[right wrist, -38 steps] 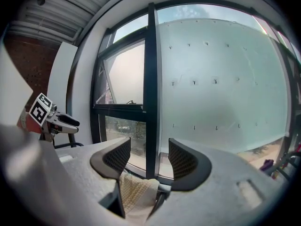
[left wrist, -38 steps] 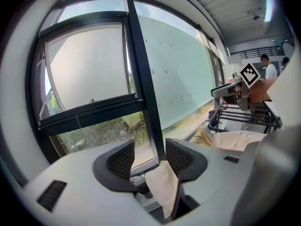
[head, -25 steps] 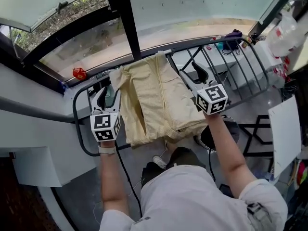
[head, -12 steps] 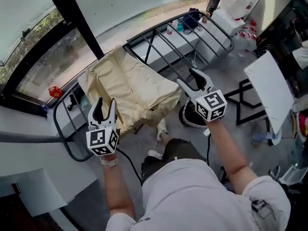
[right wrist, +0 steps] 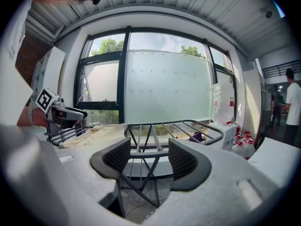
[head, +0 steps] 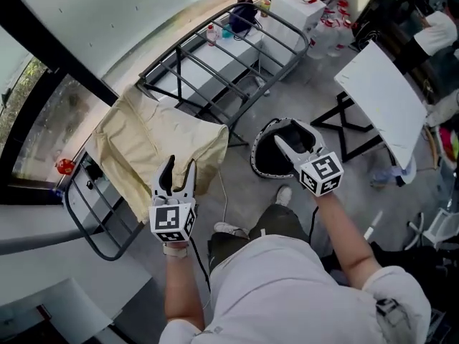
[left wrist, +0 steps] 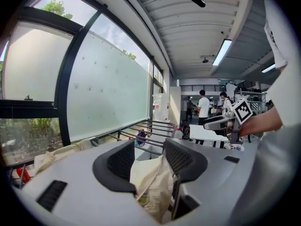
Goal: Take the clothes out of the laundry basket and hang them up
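Observation:
A cream garment [head: 154,142] lies draped over the left end of the metal drying rack [head: 215,70]. My left gripper [head: 178,169] hovers at the garment's near corner with its jaws open. In the left gripper view the cloth [left wrist: 150,187] shows through the gap of the left gripper [left wrist: 148,154], and the pads do not press on it. My right gripper [head: 292,136] is open and empty above the round black laundry basket [head: 259,156] on the floor. Through the gap of the right gripper [right wrist: 149,157] I see the rack [right wrist: 178,126] and the garment [right wrist: 94,133].
A white board [head: 376,92] on a folding stand is at the right of the basket. A white box [head: 301,6] and bottles stand past the rack's far end, where a purple item [head: 244,9] hangs. Two people [left wrist: 203,105] stand far back in the room.
Both grippers have drawn back from the rack, still open. The right one has come over the basket, and the view has swung right. The garment stays draped.

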`<state>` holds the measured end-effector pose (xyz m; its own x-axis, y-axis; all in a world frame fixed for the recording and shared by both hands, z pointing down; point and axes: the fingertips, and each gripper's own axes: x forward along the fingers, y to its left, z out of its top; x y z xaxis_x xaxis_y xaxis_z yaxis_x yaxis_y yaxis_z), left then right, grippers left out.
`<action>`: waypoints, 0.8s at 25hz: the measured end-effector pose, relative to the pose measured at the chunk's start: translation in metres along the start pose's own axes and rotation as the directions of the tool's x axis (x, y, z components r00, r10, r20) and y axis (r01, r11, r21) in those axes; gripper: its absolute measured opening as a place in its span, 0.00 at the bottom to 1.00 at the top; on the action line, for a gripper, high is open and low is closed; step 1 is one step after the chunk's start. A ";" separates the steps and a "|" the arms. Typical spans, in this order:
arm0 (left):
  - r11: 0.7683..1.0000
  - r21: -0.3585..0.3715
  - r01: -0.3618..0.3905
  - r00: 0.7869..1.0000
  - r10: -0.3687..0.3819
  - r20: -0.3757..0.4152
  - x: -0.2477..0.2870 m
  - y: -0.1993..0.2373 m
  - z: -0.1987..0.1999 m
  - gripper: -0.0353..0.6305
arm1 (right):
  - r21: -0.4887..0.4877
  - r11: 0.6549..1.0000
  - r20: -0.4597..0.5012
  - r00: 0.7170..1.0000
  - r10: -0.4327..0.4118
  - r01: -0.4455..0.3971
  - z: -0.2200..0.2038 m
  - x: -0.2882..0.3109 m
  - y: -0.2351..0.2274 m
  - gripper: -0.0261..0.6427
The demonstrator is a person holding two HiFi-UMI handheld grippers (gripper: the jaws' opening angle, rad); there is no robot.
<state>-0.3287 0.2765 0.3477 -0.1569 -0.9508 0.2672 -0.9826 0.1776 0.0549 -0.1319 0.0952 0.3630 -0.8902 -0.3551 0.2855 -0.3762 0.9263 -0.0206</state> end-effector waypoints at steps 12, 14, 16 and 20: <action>0.990 0.053 0.130 0.983 -0.122 -0.135 0.152 -0.157 -0.006 0.34 | 0.080 0.994 -0.091 0.994 -0.061 0.069 -0.076 -0.072 -0.176 0.39; 0.988 0.046 0.148 0.977 -0.138 -0.164 0.177 -0.185 -0.013 0.34 | 0.089 0.993 -0.108 0.992 -0.061 0.071 -0.092 -0.081 -0.202 0.39; 0.985 0.045 0.169 0.967 -0.157 -0.200 0.200 -0.212 -0.023 0.34 | 0.107 0.991 -0.129 0.989 -0.066 0.080 -0.110 -0.091 -0.227 0.39; 0.977 0.045 0.210 0.943 -0.190 -0.274 0.238 -0.258 -0.042 0.34 | 0.168 0.980 -0.193 0.978 -0.077 0.110 -0.151 -0.112 -0.264 0.39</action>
<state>-0.1083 0.0152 0.4372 0.0661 -0.8605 0.5052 -0.9971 -0.0377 0.0661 0.1064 -0.0910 0.4812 -0.7920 -0.3946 0.4659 -0.5100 0.8470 -0.1497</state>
